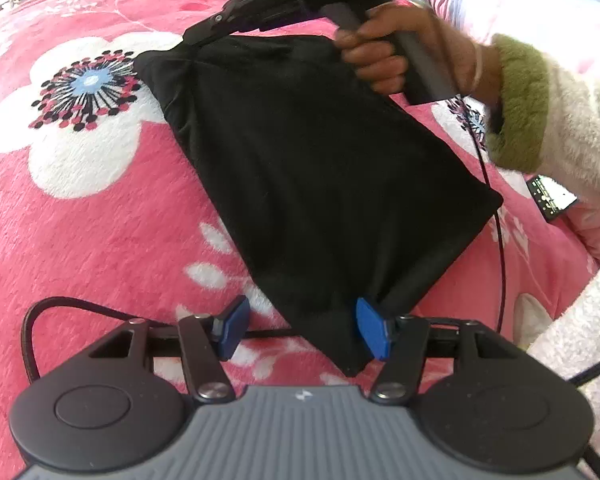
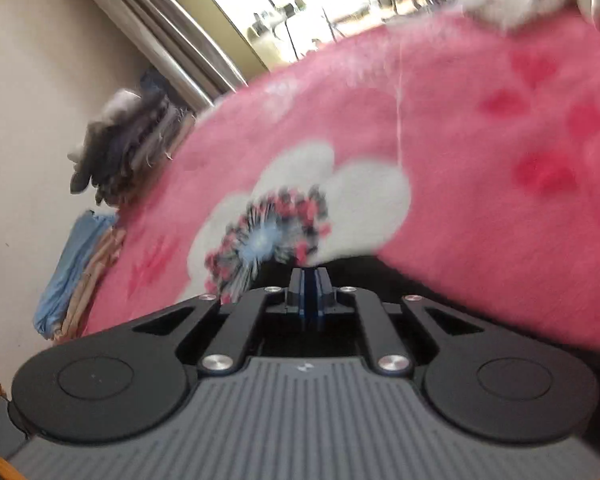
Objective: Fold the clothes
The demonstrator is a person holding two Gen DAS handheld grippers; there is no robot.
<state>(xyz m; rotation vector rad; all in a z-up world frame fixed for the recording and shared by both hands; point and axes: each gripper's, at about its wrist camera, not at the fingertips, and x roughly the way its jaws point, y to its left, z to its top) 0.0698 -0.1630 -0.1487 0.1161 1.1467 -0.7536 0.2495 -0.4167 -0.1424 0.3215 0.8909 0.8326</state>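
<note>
right claw (image 1: pixel 192 40) pinching black garment's (image 1: pixel 312 168) far corner | left claw (image 1: pixel 306 326) released (garment's near corner between its pads) | pink floral blanket (image 1: pixel 100 232) beneath

- We see the black garment (image 1: pixel 316 168) as soft, matt cloth that takes almost no shine.
- We read the pink blanket (image 1: pixel 100 248) as plush, fuzzy fleece with white printed flowers.
- The left gripper (image 1: pixel 304 330) looks like matt black plastic with a ribbed grey body, bright metal rivets and smooth blue pads (image 1: pixel 370 330).
- The sleeve (image 1: pixel 580 132) looks fluffy, with a shaggy green cuff.
- The cable (image 1: pixel 500 240) looks smooth and slightly glossy.
</note>
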